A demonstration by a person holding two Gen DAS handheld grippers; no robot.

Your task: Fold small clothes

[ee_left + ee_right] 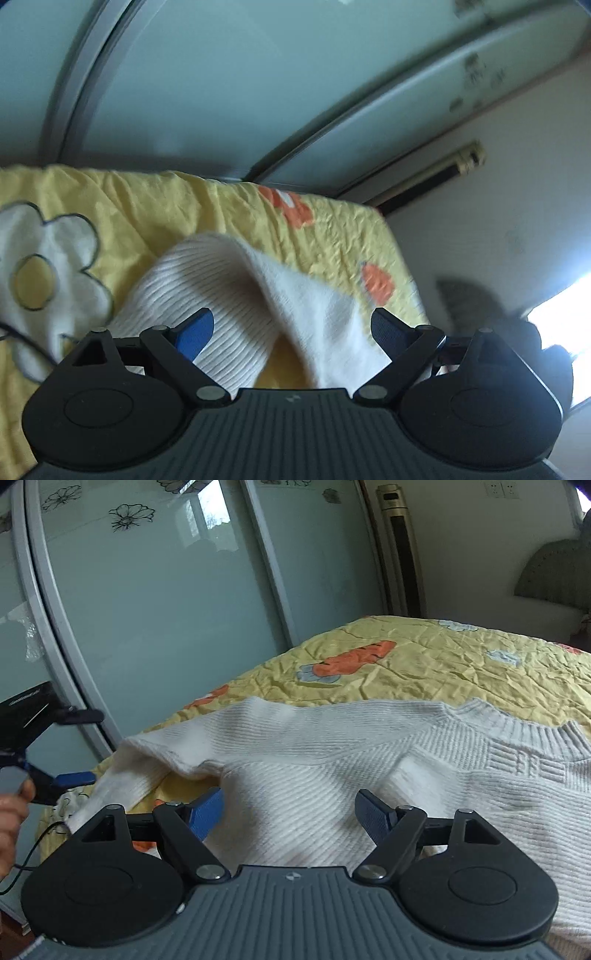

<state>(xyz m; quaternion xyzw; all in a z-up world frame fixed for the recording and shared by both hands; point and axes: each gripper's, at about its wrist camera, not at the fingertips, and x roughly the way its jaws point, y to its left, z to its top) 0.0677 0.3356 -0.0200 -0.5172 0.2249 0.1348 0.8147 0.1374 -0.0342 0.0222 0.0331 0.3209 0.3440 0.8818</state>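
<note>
A small white ribbed knit sweater (332,760) lies on the yellow bedspread (424,664), collar (532,731) to the right, one sleeve (155,753) stretched to the left. My right gripper (290,812) is open just above the sweater's body near the armpit. My left gripper (291,328) is open, and the raised sleeve end (236,291) sits between its blue fingers without being pinched. The left gripper also shows at the left edge of the right wrist view (70,749), open beside the sleeve cuff.
Frosted sliding glass doors (166,602) stand close behind the bed's left edge. A tall air conditioner (400,550) stands in the corner. A headboard (554,572) is at the far right. A cable (33,853) hangs by the bed corner.
</note>
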